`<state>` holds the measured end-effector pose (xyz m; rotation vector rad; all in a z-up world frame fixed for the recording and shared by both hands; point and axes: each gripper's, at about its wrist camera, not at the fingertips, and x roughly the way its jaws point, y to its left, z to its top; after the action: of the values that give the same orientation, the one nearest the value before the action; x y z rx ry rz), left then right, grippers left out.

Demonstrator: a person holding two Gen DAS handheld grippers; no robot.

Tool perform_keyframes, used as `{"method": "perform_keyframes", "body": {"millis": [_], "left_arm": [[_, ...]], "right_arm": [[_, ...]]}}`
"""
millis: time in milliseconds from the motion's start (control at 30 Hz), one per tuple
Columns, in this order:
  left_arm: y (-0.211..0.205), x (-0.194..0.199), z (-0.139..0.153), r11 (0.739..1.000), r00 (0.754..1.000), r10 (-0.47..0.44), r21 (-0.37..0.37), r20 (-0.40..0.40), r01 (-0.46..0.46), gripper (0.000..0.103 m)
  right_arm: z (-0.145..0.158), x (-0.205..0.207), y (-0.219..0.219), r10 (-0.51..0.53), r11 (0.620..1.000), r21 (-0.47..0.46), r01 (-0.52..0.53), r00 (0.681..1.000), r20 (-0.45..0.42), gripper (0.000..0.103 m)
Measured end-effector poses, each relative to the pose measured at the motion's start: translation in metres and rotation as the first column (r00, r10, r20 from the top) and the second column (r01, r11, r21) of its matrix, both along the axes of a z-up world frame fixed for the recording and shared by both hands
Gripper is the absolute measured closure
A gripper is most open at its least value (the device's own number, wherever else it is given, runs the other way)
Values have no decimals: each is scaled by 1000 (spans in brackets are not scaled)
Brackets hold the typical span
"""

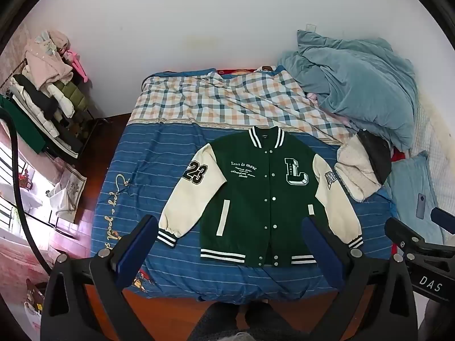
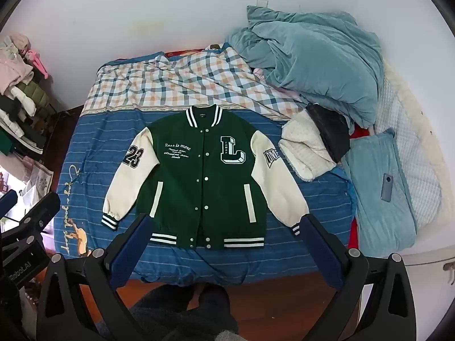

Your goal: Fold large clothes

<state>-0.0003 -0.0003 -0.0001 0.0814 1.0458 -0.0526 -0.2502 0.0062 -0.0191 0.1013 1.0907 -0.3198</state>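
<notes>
On the bed (image 1: 159, 170), toward its near edge: lying flat and face up, buttoned, a green varsity jacket (image 1: 256, 187) with cream sleeves spread outward, collar pointing to the far wall. Left to right: resting on the blue striped sheet, the "23" sleeve (image 2: 128, 176); showing at the chest, the big "L" patch (image 2: 231, 150); sitting just beside the other sleeve, a white fleece bundle (image 2: 304, 153); lying farther right on a pale blue pillow (image 2: 378, 216), a phone (image 2: 386, 187). Hovering above the near hem, touching nothing: left claw (image 1: 230, 224), released, fingers spread wide; right claw (image 2: 226, 224), likewise released and spread.
</notes>
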Motion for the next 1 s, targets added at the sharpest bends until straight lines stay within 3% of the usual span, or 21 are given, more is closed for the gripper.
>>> {"method": "perform_keyframes", "body": {"millis": [467, 1000], "left_arm": [[-9, 12, 12, 1000, 1000, 1, 1, -3, -1, 0], [-9, 0, 14, 1000, 1000, -13, 4, 14, 13, 0]], "right_arm": [[0, 0, 0, -5, 1000, -15, 5, 1000, -4, 0], [4, -1, 3, -5, 1000, -20, 5, 1000, 0, 0]]}}
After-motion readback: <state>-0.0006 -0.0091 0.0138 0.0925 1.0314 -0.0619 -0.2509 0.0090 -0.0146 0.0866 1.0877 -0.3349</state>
